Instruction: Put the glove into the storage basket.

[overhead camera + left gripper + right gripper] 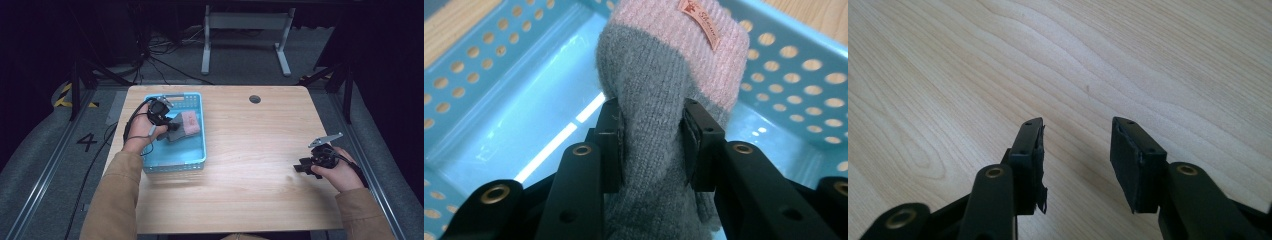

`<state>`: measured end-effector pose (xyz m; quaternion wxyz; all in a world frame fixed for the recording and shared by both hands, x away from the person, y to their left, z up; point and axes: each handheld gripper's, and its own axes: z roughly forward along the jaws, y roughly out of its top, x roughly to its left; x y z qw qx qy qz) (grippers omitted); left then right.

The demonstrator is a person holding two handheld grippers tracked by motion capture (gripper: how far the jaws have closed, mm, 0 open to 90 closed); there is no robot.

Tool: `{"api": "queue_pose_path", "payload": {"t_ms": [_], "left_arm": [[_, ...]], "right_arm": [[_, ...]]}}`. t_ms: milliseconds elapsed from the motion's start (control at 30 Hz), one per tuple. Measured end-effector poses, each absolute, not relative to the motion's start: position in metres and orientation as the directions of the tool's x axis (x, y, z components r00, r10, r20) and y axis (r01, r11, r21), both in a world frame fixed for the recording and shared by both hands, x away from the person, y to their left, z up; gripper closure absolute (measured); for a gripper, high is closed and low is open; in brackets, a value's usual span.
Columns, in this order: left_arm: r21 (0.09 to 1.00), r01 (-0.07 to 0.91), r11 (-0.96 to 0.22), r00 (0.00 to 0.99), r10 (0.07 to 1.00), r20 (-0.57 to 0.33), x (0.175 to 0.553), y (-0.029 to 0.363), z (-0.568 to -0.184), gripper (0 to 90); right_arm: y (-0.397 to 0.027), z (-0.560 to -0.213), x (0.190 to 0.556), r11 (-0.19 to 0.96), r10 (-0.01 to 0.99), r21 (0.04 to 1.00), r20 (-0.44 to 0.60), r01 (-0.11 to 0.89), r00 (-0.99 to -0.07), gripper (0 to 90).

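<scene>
1. Grey and pink knit wool, soft and ribbed: that is the glove (659, 100) my left tool (651, 145) grips, both pads pressed into its grey part so the fabric bunches between them.
2. I hold it low inside the blue plastic basket (196, 161), above the glossy floor, which looks like the spot to let it go.
3. The basket's walls are perforated with round holes; a small tan label sits on the pink cuff.
4. My right tool (1075, 160) rests empty over the pale wood-grain desk (250, 165), jaws parted, well apart from the basket.
</scene>
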<state>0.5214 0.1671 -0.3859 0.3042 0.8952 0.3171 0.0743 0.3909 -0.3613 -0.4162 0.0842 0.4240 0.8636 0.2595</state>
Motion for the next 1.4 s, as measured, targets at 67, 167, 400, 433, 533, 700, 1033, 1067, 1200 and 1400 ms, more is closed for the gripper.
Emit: {"api": "queue_pose_path", "payload": {"t_ms": [67, 167, 400, 433, 533, 700, 1033, 1067, 1200, 1400], "left_arm": [[0.586, 0.529, -0.614, 0.786, 0.615, -0.064, 0.523, 0.167, -0.389, 66.3], [0.565, 0.531, -0.632, 0.789, 0.611, -0.058, 0.525, 0.165, -0.393, 66.2], [0.529, 0.530, -0.663, 0.803, 0.593, -0.062, 0.529, 0.156, -0.403, 66.0], [0.525, 0.530, -0.666, 0.804, 0.592, -0.060, 0.530, 0.155, -0.404, 65.9], [0.519, 0.532, -0.669, 0.803, 0.594, -0.058, 0.531, 0.153, -0.405, 65.8], [0.491, 0.532, -0.690, 0.805, 0.593, -0.039, 0.535, 0.150, -0.407, 65.3], [0.438, 0.543, -0.716, 0.800, 0.600, -0.010, 0.545, 0.141, -0.416, 64.1], [0.433, 0.543, -0.720, 0.799, 0.601, -0.003, 0.546, 0.140, -0.417, 63.8], [0.428, 0.532, -0.730, 0.796, 0.604, 0.039, 0.547, 0.137, -0.419, 58.5], [0.460, 0.499, -0.734, 0.799, 0.595, 0.083, 0.548, 0.137, -0.423, 46.5]], "right_arm": [[-0.360, -0.417, 0.392, 0.512, 0.772, 0.517, 0.074, 0.686, -0.631, 57.4], [-0.359, -0.418, 0.392, 0.514, 0.771, 0.514, 0.073, 0.686, -0.633, 57.4], [-0.359, -0.418, 0.391, 0.516, 0.770, 0.518, 0.071, 0.683, -0.635, 57.2], [-0.359, -0.418, 0.391, 0.516, 0.768, 0.519, 0.071, 0.682, -0.636, 57.2], [-0.359, -0.418, 0.391, 0.518, 0.767, 0.519, 0.071, 0.681, -0.637, 57.2], [-0.360, -0.420, 0.389, 0.518, 0.770, 0.512, 0.071, 0.685, -0.634, 57.1], [-0.364, -0.423, 0.384, 0.514, 0.774, 0.508, 0.073, 0.691, -0.629, 56.8], [-0.364, -0.423, 0.384, 0.513, 0.775, 0.508, 0.072, 0.692, -0.628, 56.8], [-0.365, -0.422, 0.383, 0.510, 0.777, 0.510, 0.072, 0.692, -0.626, 56.8], [-0.361, -0.420, 0.383, 0.518, 0.767, 0.520, 0.070, 0.680, -0.638, 56.2]]}}
